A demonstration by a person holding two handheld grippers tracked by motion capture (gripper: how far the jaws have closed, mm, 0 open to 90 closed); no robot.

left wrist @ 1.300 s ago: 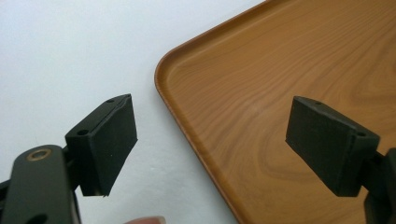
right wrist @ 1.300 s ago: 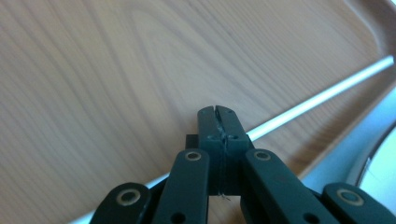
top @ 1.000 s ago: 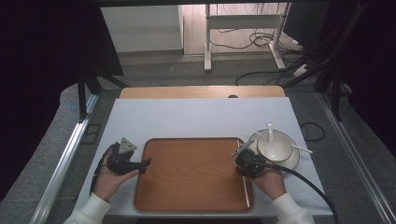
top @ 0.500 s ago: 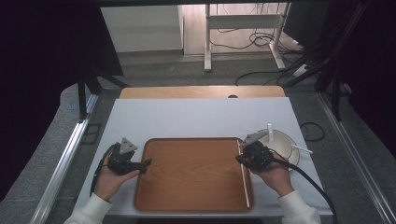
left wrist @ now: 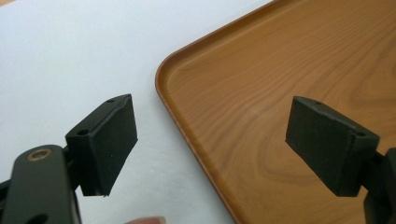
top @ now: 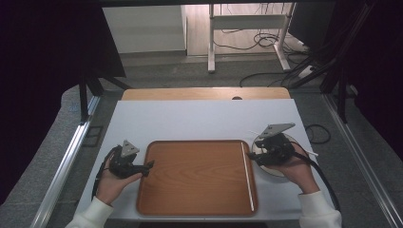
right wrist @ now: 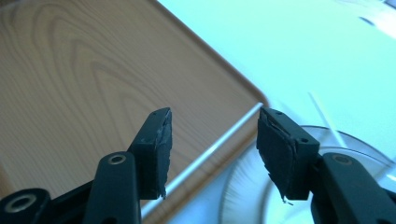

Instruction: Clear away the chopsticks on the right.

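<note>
A brown wooden tray point(top: 197, 175) lies at the near middle of the white table point(top: 199, 118). A thin white rod point(top: 247, 175) rests along the tray's right side. My left gripper point(top: 148, 166) is open at the tray's left rim; in the left gripper view its jaws point(left wrist: 217, 140) straddle the tray's rounded corner point(left wrist: 161, 77) with nothing between them. My right gripper point(top: 253, 159) hovers open over a pale round dish point(top: 270, 171) just right of the tray. In the right gripper view point(right wrist: 212, 149) the rod point(right wrist: 219, 140) shows past the gap and the clear dish point(right wrist: 261, 186) lies below.
A second thin white stick point(top: 311, 152) pokes out from the dish toward the right. A wooden board point(top: 204, 93) borders the table's far edge. Beyond are a metal stand and cables on the floor; a metal rail point(top: 66, 161) runs along the left.
My right gripper has moved right and away from the tray's edge, and now covers the dish. The rod stays on the tray. The left gripper has not moved.
</note>
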